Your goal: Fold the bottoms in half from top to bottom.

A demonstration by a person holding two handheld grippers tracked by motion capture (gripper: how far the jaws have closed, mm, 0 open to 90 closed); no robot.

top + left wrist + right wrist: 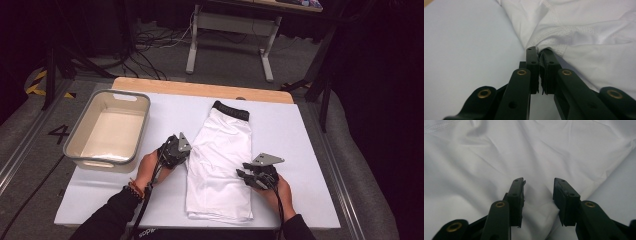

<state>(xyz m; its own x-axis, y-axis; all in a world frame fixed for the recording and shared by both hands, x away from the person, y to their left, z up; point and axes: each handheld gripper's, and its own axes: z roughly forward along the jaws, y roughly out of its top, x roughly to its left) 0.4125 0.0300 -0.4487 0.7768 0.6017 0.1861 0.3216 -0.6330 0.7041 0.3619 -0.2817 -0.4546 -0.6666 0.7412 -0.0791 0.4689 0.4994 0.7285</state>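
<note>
The left gripper (539,53) pinches the white shorts' (584,30) near edge.

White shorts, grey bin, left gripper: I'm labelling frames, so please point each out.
White shorts (220,165), high view, middle of the fabric.
Grey bin (142,127), high view, right wall.
Left gripper (539,53), left gripper view, between fingertips.

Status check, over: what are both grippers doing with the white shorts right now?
Left gripper shut on the white shorts at their left edge. Right gripper open over the right side, fabric between jaws, not pinched. Grey bin off to the left, nothing in the way.
</note>
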